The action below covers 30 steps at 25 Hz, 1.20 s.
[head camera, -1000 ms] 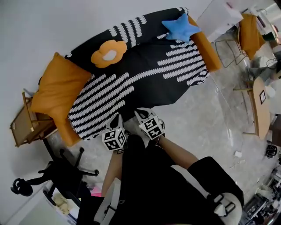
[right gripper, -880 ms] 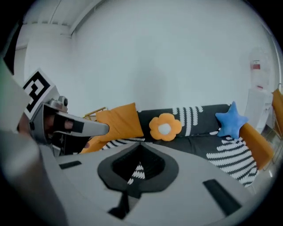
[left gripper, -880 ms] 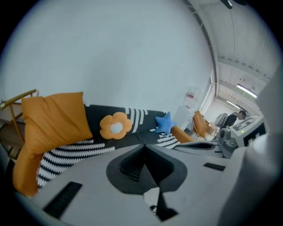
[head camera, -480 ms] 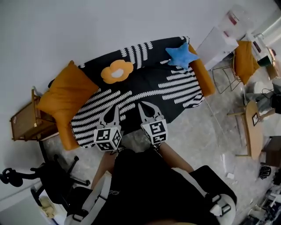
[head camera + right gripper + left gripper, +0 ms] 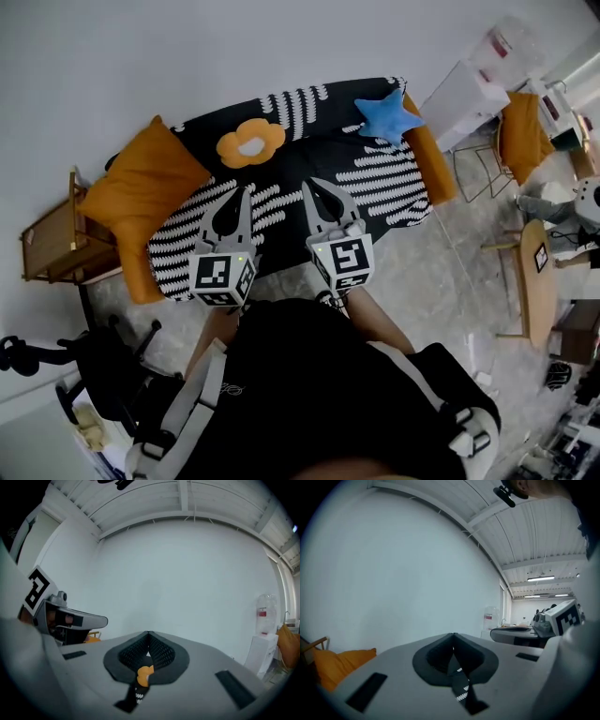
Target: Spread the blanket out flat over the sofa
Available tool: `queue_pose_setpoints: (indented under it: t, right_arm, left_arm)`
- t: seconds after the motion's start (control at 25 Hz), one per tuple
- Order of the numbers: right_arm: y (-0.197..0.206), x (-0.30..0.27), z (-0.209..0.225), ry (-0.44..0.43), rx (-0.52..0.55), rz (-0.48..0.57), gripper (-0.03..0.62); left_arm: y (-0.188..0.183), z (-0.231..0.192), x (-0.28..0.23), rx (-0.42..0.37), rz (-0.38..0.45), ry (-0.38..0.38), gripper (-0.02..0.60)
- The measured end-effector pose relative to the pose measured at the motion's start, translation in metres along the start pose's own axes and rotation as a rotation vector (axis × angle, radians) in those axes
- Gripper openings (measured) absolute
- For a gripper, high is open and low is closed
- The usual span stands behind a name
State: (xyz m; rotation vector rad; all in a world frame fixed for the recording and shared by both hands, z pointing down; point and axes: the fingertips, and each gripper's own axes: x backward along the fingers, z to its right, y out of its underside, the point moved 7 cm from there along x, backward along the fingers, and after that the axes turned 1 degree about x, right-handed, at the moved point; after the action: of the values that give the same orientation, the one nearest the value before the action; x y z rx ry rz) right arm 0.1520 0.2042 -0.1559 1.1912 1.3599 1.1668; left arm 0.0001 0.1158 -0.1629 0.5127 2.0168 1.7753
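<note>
The black blanket [image 5: 319, 159] with white dashed stripes lies over the orange sofa [image 5: 429, 155], covering seat and backrest. An orange flower cushion [image 5: 250, 143] and a blue star cushion [image 5: 387, 114] rest on it. My left gripper [image 5: 246, 190] and right gripper [image 5: 309, 183] are held side by side in front of the sofa, raised above its front edge and pointing level at the wall. Both are shut with nothing between the jaws. In the left gripper view the left gripper [image 5: 453, 634] has its tips together, and so does the right gripper [image 5: 148, 633] in the right gripper view.
A large orange cushion [image 5: 141, 187] sits at the sofa's left end, beside a wooden stand [image 5: 52, 239]. A black office chair [image 5: 103, 375] is at lower left. To the right are a wooden table [image 5: 536, 281], white boxes [image 5: 464, 94] and an orange chair [image 5: 520, 131].
Both grippers have risen from low by the blanket's front edge to a level pose in front of the sofa. They stayed shut, and the blanket stayed on the sofa.
</note>
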Motion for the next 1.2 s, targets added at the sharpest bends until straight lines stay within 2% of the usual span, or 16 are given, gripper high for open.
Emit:
queue_pose_setpoints:
  t: [0.2,0.6,0.88,1.2]
  right_arm:
    - [-0.012,0.013,0.008,0.024,0.014,0.016,0.009]
    - [-0.017,0.039,0.018,0.090,0.034,0.015,0.009]
    - [-0.028,0.049,0.015,0.107,0.076,0.059,0.009]
    - [-0.029,0.056,0.015,0.126,0.088,0.054,0.009]
  left_arm:
    - [-0.004,0.013,-0.001,0.005,0.015,0.022,0.021]
    - [-0.010,0.030,0.002,-0.048,0.034,0.049,0.023]
    - [-0.016,0.043,0.006,-0.032,0.069,0.085,0.022]
    - [-0.011,0.047,0.005,-0.027,0.061,0.102,0.021]
